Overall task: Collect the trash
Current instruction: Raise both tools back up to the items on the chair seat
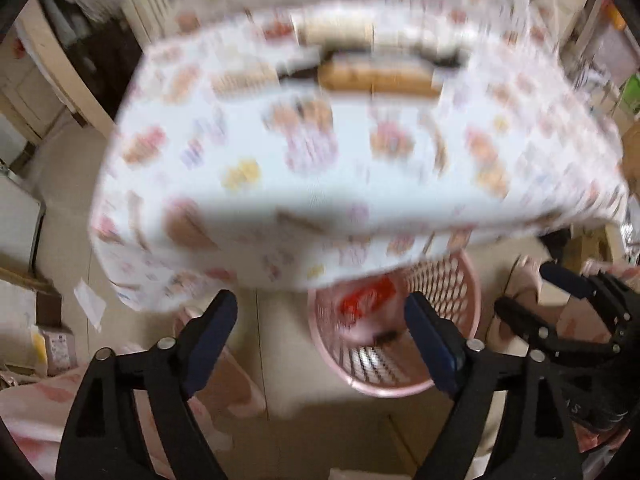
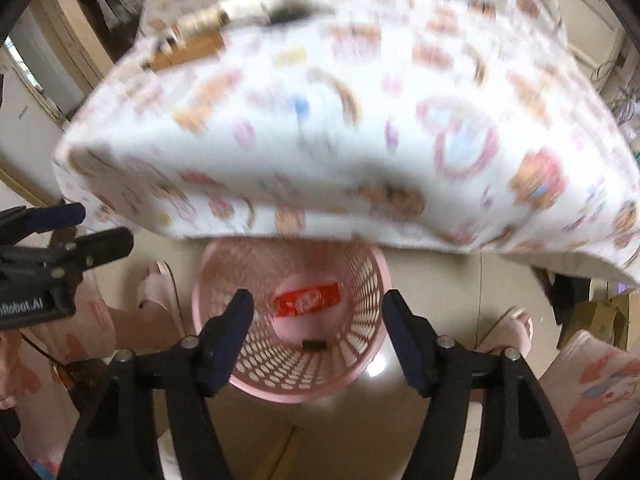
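A pink perforated trash basket (image 2: 372,280) stands on the floor under the table's near edge; it also shows in the left wrist view (image 1: 444,284). A red wrapper (image 2: 306,300) and a small dark piece (image 2: 314,345) lie in its bottom; the red wrapper also shows in the left wrist view (image 1: 366,300). My right gripper (image 2: 318,338) is open and empty above the basket's mouth. My left gripper (image 1: 322,334) is open and empty, just left of the basket; it also shows in the right wrist view (image 2: 102,226). The right gripper also shows in the left wrist view (image 1: 536,296).
A table with a cartoon-print white cloth (image 1: 320,152) overhangs the basket; brown and dark blurred items (image 1: 376,74) lie at its far side. A paper scrap (image 1: 90,304) lies on the floor at left. The person's slippered feet (image 2: 508,328) stand beside the basket. Boxes (image 1: 52,344) sit at left.
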Demonstrator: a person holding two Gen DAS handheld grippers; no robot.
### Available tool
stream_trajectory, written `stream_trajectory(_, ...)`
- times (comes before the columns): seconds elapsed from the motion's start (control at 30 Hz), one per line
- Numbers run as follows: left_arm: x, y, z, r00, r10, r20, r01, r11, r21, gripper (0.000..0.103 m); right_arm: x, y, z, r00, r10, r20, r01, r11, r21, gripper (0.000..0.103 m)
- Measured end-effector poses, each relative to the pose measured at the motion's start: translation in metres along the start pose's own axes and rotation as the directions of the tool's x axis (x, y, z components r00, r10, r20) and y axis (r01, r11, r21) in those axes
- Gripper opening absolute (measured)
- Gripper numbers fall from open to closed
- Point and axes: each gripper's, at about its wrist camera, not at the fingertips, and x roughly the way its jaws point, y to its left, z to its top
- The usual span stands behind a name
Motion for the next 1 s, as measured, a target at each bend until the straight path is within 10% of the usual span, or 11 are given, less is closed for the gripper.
stream_trajectory(0.3, -0.079, 0.025, 0.018, 0.946, 0.039, 0.321, -0.012, 0.996, -0.086, 0.102, -0.077, 0.004, 0.018, 0.96, -0.013, 0.28, 0.026, 0.999, -0.045, 0.096)
stream_trajectory(0.6, -0.091, 0.046, 0.074, 0.939, 0.033, 0.342, -0.013, 0.998, -0.061, 0.102, -0.124, -0.009, 0.073, 0.907, -0.023, 0.421, 0.054, 0.997, -0.063, 0.103)
stream_trajectory(1.0, -0.016, 0.057, 0.085, 0.975, -0.017, 0.223, 0.049, 0.989, -0.139, 0.102, -0.084, -0.014, 0.077, 0.924, -0.024, 0.381, 0.038, 0.999, -0.029, 0.103)
